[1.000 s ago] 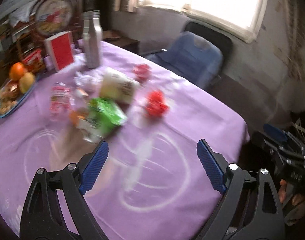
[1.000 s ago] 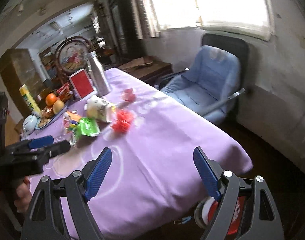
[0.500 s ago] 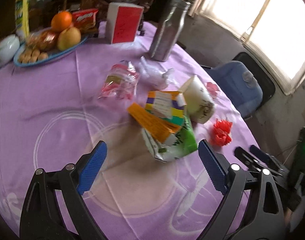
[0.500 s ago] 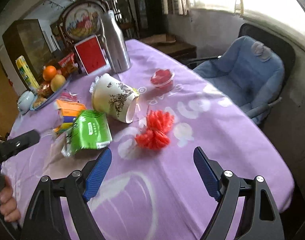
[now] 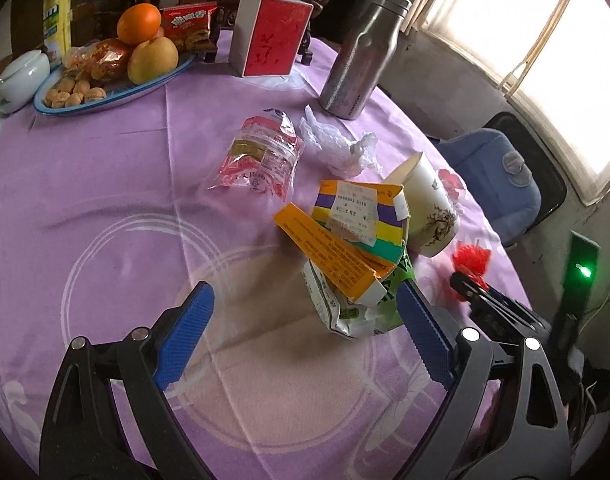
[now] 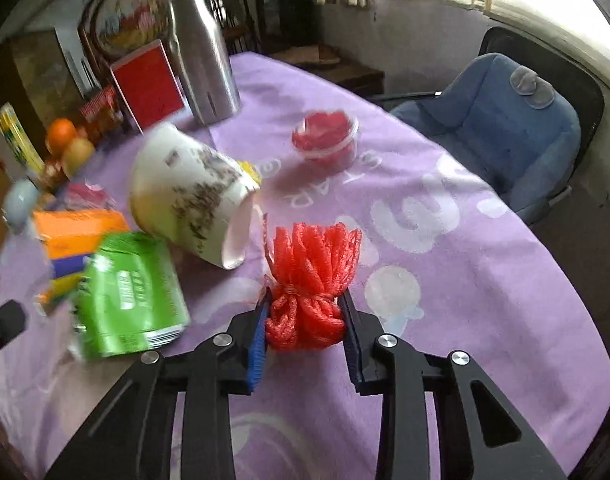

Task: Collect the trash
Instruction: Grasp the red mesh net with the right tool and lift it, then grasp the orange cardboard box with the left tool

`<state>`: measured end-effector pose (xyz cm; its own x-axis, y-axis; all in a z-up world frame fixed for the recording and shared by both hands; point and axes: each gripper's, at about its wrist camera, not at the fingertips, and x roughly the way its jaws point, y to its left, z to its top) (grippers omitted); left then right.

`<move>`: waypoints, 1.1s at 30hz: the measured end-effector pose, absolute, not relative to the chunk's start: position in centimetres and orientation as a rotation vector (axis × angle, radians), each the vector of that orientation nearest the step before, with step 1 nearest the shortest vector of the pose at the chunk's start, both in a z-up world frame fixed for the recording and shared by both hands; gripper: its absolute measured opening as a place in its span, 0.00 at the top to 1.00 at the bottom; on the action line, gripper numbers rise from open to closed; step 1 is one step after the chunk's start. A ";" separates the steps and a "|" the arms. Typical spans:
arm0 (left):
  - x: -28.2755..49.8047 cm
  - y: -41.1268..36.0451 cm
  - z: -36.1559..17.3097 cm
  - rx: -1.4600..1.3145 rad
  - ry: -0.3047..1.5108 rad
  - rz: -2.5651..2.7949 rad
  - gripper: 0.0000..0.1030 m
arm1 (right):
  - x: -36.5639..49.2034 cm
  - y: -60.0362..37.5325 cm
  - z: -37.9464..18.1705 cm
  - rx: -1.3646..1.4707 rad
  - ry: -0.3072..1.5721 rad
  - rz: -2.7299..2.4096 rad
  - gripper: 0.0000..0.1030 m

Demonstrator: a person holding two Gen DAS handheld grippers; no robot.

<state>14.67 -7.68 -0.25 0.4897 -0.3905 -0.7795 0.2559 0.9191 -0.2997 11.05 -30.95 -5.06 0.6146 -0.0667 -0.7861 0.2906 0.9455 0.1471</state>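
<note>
Right now the red mesh net (image 6: 311, 280) is sitting on the purple cloth of the bench (image 6: 485, 280), near the edge closest to the blue chair (image 6: 501, 120), and the right tongs (image 6: 305, 334) are closing on its bunched, tied end, with the blue pads pressing into it from both sides. Its frilly open end is fanning out beyond the tips. Just beside it, a white paper cup (image 6: 193, 196) is lying on its side with its mouth turned toward the net. A green packet (image 6: 133, 292) is lying left of that, blurred, with an orange and purple carton (image 5: 345, 240) resting partly on top of it. Farther back, a small clear tub with red contents (image 6: 325, 138) is standing alone.

The left tongs (image 5: 305, 330) are hanging wide open above the cloth with nothing between them, the green packet just beyond the right pad. Past the carton, a crumpled clear wrapper (image 5: 261, 156) and a wad of thin plastic (image 5: 341, 144) are lying near a steel bottle (image 5: 361, 56), a red box (image 5: 271, 38) and a plate of fruit (image 5: 117, 90).
</note>
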 end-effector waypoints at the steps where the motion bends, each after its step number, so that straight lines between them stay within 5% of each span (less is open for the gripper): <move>1: 14.7 -7.5 -0.3 -0.159 0.983 -0.395 0.13 | 10.3 -31.1 -4.6 0.278 0.870 -0.208 0.69; 13: 13.1 -9.6 1.8 -0.123 0.860 -0.417 0.13 | -1.3 -32.8 -2.8 0.461 0.756 -0.060 0.68; 24: 17.7 -14.9 0.1 0.065 0.950 -0.266 0.14 | -3.4 -33.5 -3.0 0.484 0.739 -0.002 0.67; 30: 19.6 -15.0 -1.1 0.052 0.999 -0.226 0.35 | -3.9 -34.0 -3.2 0.482 0.740 -0.005 0.67; 33: 19.8 -15.5 -1.0 0.059 1.008 -0.253 0.58 | -4.2 -34.2 -3.2 0.489 0.730 -0.008 0.67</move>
<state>19.76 -15.47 -0.95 0.5068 -0.1827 -0.8425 0.2371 0.9691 -0.0675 -4.22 -34.23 -3.17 0.7503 0.1605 -0.6414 0.1742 0.8878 0.4260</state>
